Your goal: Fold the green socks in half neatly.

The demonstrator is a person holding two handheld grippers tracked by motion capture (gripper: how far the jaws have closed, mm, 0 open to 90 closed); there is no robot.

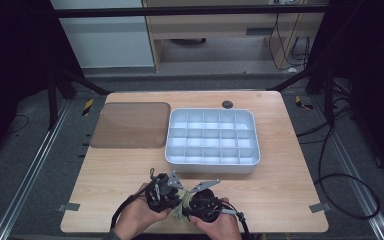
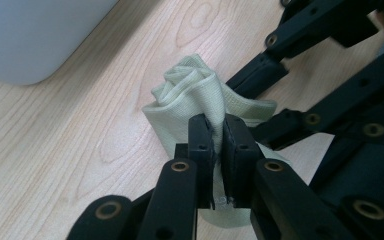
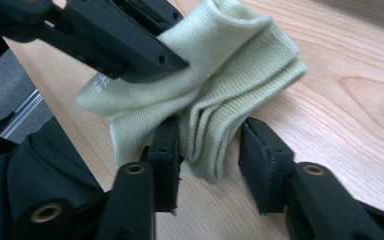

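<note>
1. A pale green folded cloth (image 2: 195,95) is pinched between the pressed-together jaws of the left gripper (image 2: 219,145); a thin layer of it is clamped there, with the bunched folds rising just beyond the jaw tips.
2. The jaws of the right gripper (image 3: 211,150) are spread, with the stacked folds of the cloth (image 3: 230,100) lying between them. One pad is touched by the fabric and the other stands apart from it, so no grip is made on this side.
3. In the high view, both grippers (image 1: 166,192) (image 1: 205,200) are held close together over the near edge of the counter (image 1: 280,200), the cloth (image 1: 182,204) bundled between them.
4. The divided tray (image 1: 212,137) and the brown mat (image 1: 130,125) lie well beyond the jaws.
5. Judged risk: the cloth is carried by one thin pinch alone, so the folds could fall open or sag if the left gripper is lifted or turned.
6. Judged risk: if the spread jaws are closed off-centre, only some layers may be caught and the fold pulled askew.
7. Judged risk: with the two grippers so near, their linkages could knock together or trap fabric.
</note>
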